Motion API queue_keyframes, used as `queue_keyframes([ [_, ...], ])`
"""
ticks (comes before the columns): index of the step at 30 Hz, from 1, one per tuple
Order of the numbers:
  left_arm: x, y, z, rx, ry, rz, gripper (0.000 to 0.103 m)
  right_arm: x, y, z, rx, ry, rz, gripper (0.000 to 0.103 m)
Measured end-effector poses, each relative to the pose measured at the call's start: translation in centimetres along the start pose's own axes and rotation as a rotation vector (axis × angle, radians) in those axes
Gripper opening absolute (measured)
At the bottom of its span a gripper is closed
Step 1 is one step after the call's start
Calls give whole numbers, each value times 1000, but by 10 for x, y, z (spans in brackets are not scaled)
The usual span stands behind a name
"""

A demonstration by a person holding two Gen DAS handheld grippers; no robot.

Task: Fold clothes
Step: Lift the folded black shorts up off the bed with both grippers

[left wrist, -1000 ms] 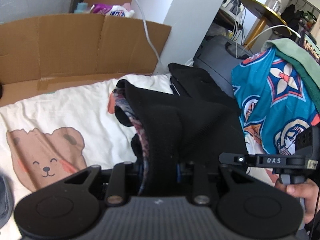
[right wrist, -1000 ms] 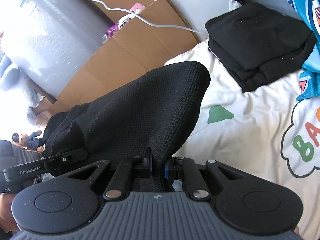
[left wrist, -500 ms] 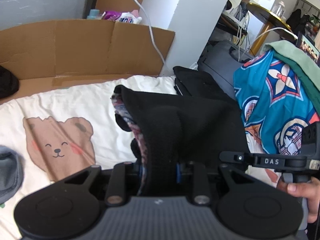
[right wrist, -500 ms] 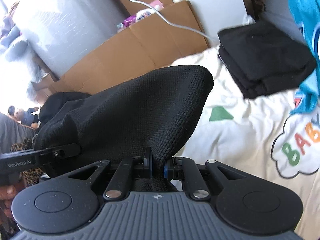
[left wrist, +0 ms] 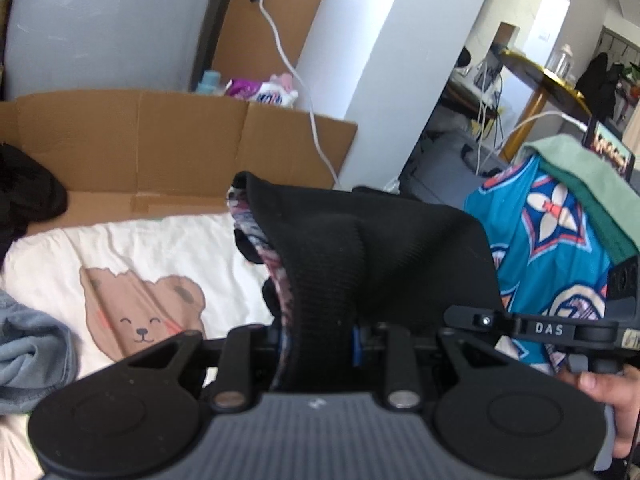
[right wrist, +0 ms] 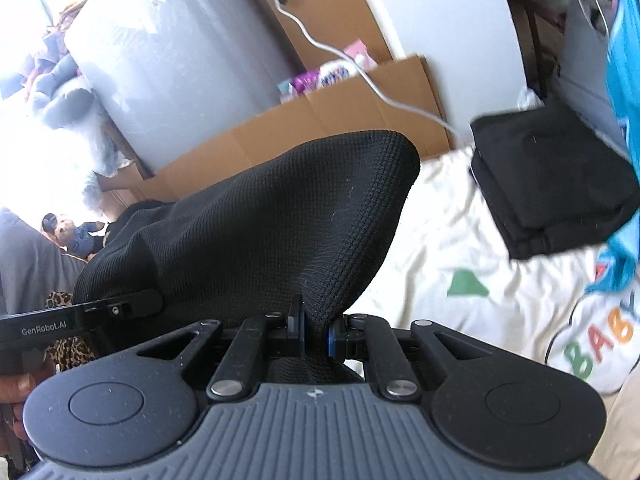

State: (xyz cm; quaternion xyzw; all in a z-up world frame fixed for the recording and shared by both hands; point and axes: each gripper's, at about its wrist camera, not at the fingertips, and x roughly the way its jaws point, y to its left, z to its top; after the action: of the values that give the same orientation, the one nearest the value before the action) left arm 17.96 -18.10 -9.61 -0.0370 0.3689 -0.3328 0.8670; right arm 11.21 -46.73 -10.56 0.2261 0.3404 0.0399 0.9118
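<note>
We hold a black knit garment (left wrist: 360,248) stretched between our two grippers, raised above the white printed blanket (left wrist: 132,240) on the bed. Our left gripper (left wrist: 318,344) pinches a thick bunch of the cloth, whose patterned inner side (left wrist: 276,264) shows along the left edge. Our right gripper (right wrist: 316,334) has its jaws pressed nearly together on a thin fold of the same garment (right wrist: 280,216). A folded black garment (right wrist: 548,180) lies on the blanket near the far right corner, just beside a hanging blue patterned cloth (left wrist: 548,248). Flattened cardboard (left wrist: 160,140) stands behind the bed.
</note>
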Motion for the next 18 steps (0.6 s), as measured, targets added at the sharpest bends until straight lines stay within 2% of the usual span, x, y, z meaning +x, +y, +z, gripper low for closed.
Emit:
queue_keyframes([
  [8, -20, -16, 20, -8, -84, 10, 30, -26, 19, 37, -95, -34, 23, 9],
  [18, -39, -63, 49, 56, -160, -49, 30, -77, 18, 83, -185, -60, 17, 8],
])
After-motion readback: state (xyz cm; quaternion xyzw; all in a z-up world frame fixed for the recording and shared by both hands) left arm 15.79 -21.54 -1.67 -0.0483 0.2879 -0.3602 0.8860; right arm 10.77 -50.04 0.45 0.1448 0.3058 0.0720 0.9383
